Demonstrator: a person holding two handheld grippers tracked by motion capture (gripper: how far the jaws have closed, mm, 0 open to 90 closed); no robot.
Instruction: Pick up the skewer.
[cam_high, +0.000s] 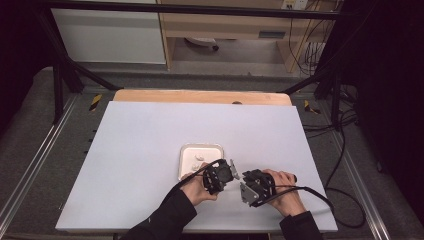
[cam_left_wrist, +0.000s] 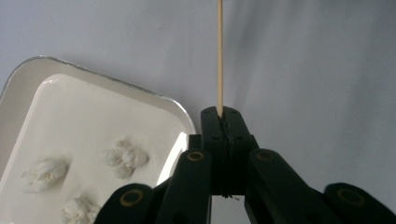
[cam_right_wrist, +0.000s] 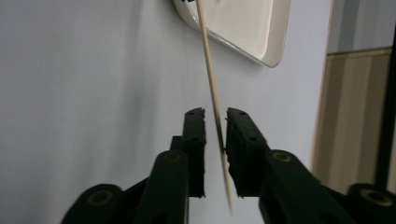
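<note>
Skewer: a thin wooden skewer is clamped at one end between the shut jaws of the left gripper and runs straight out ahead of them over the table.
Same skewer, right gripper view: the skewer passes through the gap of the right gripper, whose jaws are parted a little; it lies against the right-hand pad and clear of the other, so no grip is made there.
Grippers: the left gripper and the right gripper are held close together, facing each other, near the table's front edge.
Tray: a white tray is seen just beside the left gripper, to its left, with three pale lumps in it.
Table: a pale sheet lies under everything.
In the way: nothing stands between the two grippers but the skewer.
Writing: none can be read.
</note>
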